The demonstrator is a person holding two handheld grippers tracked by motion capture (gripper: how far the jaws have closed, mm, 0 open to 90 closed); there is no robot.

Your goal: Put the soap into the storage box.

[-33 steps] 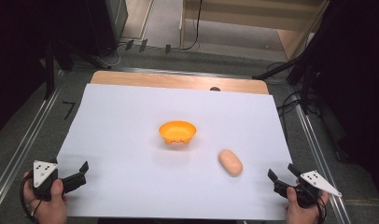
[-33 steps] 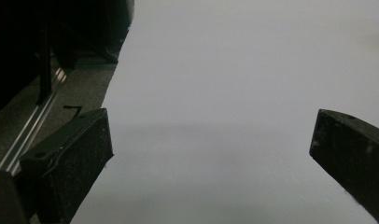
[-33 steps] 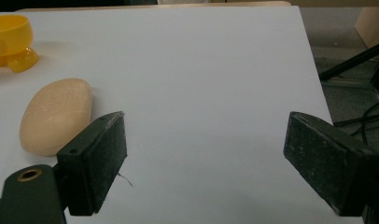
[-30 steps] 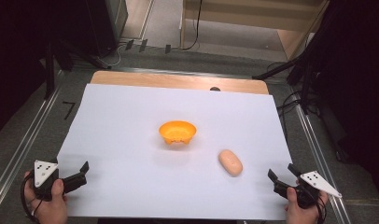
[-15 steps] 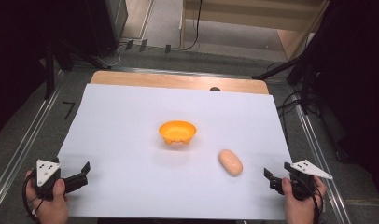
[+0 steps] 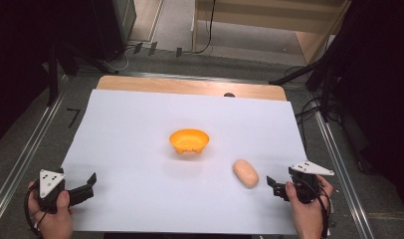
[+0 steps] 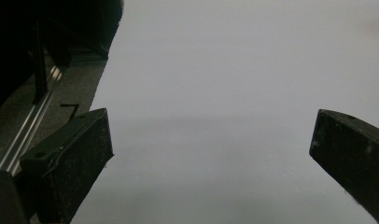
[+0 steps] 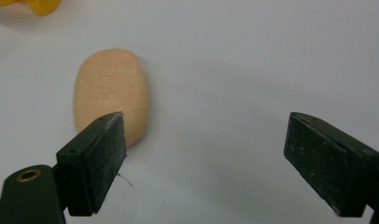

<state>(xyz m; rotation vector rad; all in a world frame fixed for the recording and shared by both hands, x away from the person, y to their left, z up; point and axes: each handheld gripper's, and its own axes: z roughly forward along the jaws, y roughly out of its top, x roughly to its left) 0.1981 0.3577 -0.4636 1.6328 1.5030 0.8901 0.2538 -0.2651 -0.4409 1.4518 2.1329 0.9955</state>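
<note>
A peach-coloured oval bar, like soap, lies on the white sheet right of centre. An orange bowl stands upright at the middle of the sheet. My right gripper hovers just right of the bar, pointing at it; its jaws are opening and nothing is between them. The bar lies past the left jaw in the right gripper view. My left gripper rests at the near left corner, open, with bare sheet between its jaws.
The white sheet covers a wooden table. Metal rails run along both sides. Dark stands and cables crowd the floor at the far right. The sheet's left edge runs close to my left gripper.
My right gripper has moved left and a little up, closer to the bar, and its jaws have spread wider. The left hand has stayed put.
</note>
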